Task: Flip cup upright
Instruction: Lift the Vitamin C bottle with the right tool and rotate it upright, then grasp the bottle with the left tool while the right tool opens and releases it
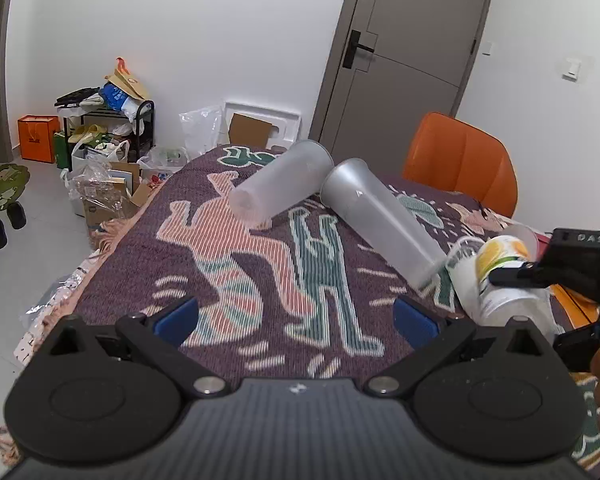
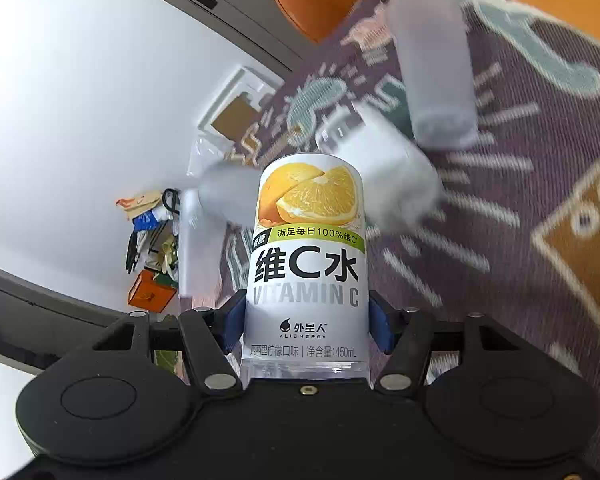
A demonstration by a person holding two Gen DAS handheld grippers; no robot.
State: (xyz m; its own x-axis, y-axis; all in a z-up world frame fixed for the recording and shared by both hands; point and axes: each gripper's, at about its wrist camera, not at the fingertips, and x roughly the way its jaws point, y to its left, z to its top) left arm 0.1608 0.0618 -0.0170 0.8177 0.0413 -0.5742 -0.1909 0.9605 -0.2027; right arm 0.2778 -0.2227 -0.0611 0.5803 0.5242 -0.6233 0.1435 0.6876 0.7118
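Observation:
Two frosted plastic cups lie on their sides on the patterned cloth: one point(image 1: 278, 186) at the far middle, the other point(image 1: 374, 216) to its right, rim toward the near right. My left gripper point(image 1: 296, 316) is open and empty, hovering over the cloth in front of them. My right gripper point(image 2: 306, 320) is shut on a vitamin C drink bottle point(image 2: 308, 256), which also shows at the right in the left wrist view point(image 1: 496, 276). The right wrist view is tilted and blurred; cups show beyond the bottle point(image 2: 432, 68), point(image 2: 384, 164).
The table carries a purple patterned cloth point(image 1: 228, 264). An orange chair point(image 1: 460, 160) stands at the far right edge. A grey door point(image 1: 404, 52) is behind. Bags, boxes and a rack point(image 1: 104, 132) clutter the floor at the left.

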